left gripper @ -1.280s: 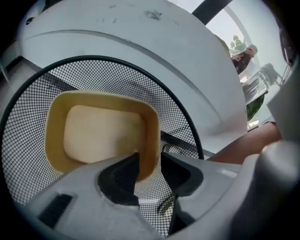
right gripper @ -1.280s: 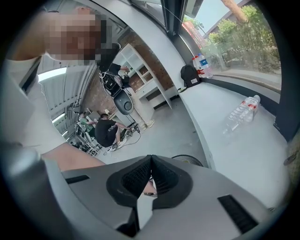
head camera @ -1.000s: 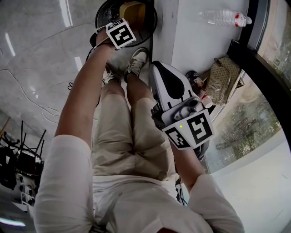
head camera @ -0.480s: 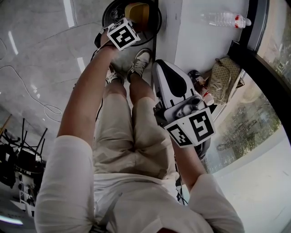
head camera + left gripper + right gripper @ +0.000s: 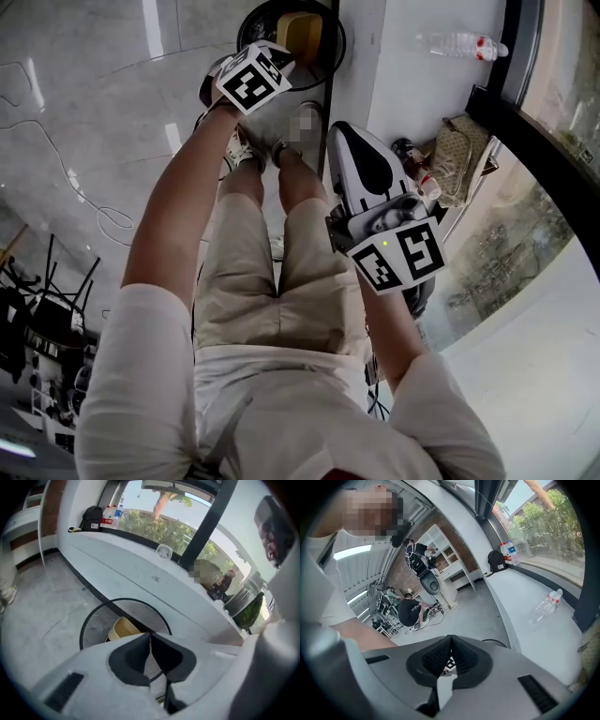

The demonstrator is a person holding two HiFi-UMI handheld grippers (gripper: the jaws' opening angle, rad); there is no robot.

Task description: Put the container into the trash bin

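A pale yellow container point(image 5: 305, 33) lies inside the black mesh trash bin point(image 5: 255, 21) on the floor by the white ledge. In the left gripper view the container point(image 5: 123, 629) shows in the bin point(image 5: 96, 620) just beyond the jaws. My left gripper point(image 5: 272, 67) hangs above the bin's near rim. Its jaws are closing, their tips point(image 5: 150, 637) meet, and nothing is between them. My right gripper point(image 5: 343, 133) is held over the person's right leg, beside the ledge. It is shut point(image 5: 450, 639) and empty.
A plastic water bottle point(image 5: 464, 43) lies on the white ledge point(image 5: 412, 84). A beige bag point(image 5: 457, 157) and dark jars point(image 5: 409, 155) sit by the black window frame. A black backpack point(image 5: 92, 517) stands far along the ledge. People work at the back of the room point(image 5: 410, 609).
My left gripper has lifted away from the bin, and the container stays inside it. My right gripper has risen slightly.
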